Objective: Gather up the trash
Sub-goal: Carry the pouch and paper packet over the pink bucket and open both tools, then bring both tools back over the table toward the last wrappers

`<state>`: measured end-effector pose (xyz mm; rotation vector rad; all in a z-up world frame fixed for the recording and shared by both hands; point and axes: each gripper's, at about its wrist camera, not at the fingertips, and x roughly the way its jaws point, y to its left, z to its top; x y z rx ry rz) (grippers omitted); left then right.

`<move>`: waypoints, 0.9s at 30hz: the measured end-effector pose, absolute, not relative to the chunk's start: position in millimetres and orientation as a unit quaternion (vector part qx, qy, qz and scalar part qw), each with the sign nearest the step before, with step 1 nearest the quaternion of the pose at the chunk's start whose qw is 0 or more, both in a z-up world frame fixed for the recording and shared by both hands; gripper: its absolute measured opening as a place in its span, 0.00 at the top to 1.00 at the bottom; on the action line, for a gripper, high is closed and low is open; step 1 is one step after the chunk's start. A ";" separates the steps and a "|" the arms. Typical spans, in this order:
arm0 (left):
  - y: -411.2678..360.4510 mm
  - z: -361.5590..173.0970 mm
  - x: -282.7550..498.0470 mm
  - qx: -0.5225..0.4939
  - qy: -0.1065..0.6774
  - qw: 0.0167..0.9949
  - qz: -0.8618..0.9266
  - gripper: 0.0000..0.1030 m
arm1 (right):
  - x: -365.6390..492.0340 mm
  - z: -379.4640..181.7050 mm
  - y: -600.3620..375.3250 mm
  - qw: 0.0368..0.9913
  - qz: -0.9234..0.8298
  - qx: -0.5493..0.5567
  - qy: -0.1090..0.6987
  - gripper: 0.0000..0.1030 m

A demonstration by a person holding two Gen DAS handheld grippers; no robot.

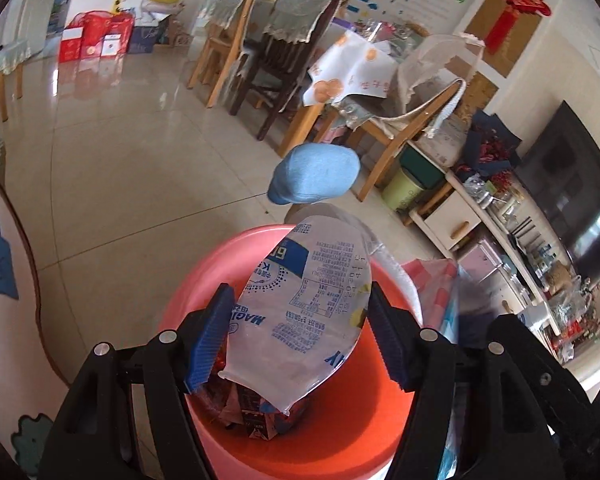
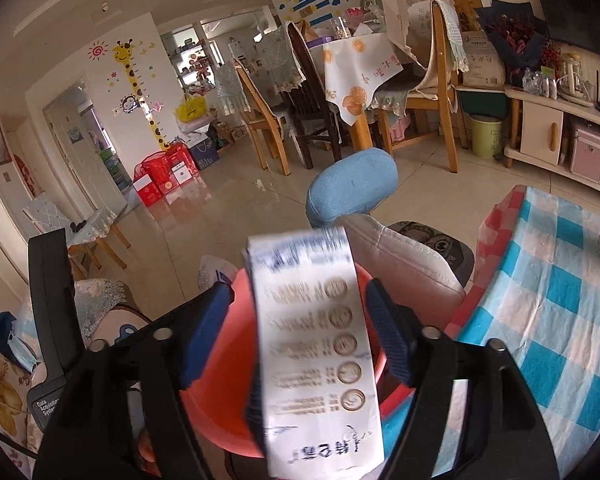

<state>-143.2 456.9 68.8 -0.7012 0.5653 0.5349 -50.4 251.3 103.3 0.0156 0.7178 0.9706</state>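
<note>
Orange plastic trash bin (image 1: 352, 440) sitting right below, mouth up to catch things. Pinches a white milk pouch (image 1: 296, 332) between both pads of the left gripper (image 1: 302, 300), so as to hang it over the wrappers (image 1: 256, 412) inside the bin. Holds the right gripper (image 2: 300, 292) spread wide, pads off the white printed box (image 2: 320, 364). Looks blurry, that box, loose between the jaws and just above the bin, likely to drop in.

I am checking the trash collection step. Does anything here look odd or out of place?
Nothing looks spilled. Only the milk pouch sticks up out of the red bucket, between the jaws of the left hand-held gripper, instead of lying inside with the other trash.
</note>
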 end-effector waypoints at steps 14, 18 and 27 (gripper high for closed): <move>448.9 65.4 -137.0 -0.321 0.287 0.859 0.277 0.13 | -53.4 84.0 191.8 0.857 0.387 0.016 0.339 0.09; 441.5 67.6 -131.5 -0.306 0.295 0.862 0.276 0.13 | -56.3 77.4 171.6 0.861 0.373 0.015 0.345 0.09; 413.6 72.3 -114.1 -0.267 0.311 0.876 0.255 0.13 | -75.0 73.9 143.1 0.875 0.349 -0.030 0.334 0.09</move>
